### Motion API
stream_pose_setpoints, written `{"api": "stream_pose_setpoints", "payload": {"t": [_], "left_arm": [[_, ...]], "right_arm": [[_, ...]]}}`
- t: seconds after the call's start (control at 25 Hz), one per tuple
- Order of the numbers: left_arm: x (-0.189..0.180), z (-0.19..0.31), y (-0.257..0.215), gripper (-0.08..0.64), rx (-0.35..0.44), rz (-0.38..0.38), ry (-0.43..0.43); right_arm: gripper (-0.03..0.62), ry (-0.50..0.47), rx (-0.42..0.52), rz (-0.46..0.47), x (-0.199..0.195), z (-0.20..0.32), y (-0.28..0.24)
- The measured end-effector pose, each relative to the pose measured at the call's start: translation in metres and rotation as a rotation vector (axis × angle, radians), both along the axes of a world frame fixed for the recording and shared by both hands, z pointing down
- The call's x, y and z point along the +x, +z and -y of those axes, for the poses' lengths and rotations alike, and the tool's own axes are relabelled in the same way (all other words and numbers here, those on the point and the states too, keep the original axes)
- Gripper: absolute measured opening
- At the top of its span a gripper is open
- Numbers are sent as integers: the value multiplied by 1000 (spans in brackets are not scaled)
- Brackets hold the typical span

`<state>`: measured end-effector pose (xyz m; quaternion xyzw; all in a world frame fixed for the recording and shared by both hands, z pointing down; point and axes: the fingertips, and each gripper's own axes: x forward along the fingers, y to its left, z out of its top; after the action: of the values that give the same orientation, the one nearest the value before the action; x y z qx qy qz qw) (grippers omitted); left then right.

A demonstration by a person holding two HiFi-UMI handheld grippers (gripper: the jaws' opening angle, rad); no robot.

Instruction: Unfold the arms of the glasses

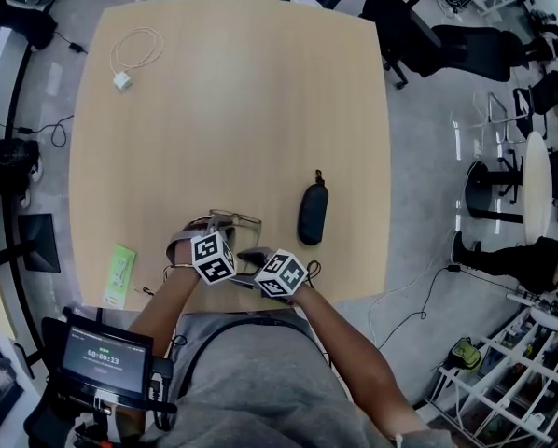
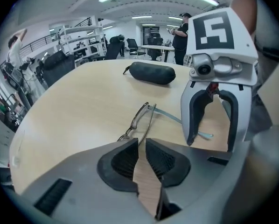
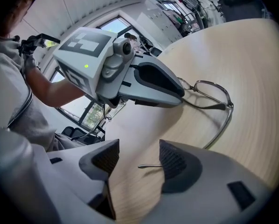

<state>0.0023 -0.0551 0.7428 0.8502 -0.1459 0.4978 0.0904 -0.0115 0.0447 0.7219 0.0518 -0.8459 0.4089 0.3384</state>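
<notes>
Thin metal-framed glasses lie near the table's front edge. My left gripper is shut on the near end of the frame; the right gripper view shows its fingers closed beside a lens. One arm is swung out from the frame. The arm's pale tip lies between the jaws of my right gripper, close to the right pad, and those jaws are wide apart. From the left gripper view, the right gripper straddles that arm tip. The other arm is not clearly visible.
A dark zipped glasses case lies right of the glasses, also seen as the case. A white charger with its cable sits far back left. A green slip is at the front left edge of the table.
</notes>
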Motion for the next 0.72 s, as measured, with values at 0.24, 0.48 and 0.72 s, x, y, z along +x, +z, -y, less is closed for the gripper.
{"api": "stream_pose_setpoints", "payload": {"t": [0.24,0.48,0.72], "left_arm": [[-1,-10,-4,46,-129,2,69],[-8,-26,-8,46,-138,5,127],[-11,-35,-14,46,-139,-25,163]], "right_arm": [[264,3,-27,1,-3,2,-4],[264,-17,-67,8,2,-3,-7],[262,-34,-105,22,5,-8,-13]]}}
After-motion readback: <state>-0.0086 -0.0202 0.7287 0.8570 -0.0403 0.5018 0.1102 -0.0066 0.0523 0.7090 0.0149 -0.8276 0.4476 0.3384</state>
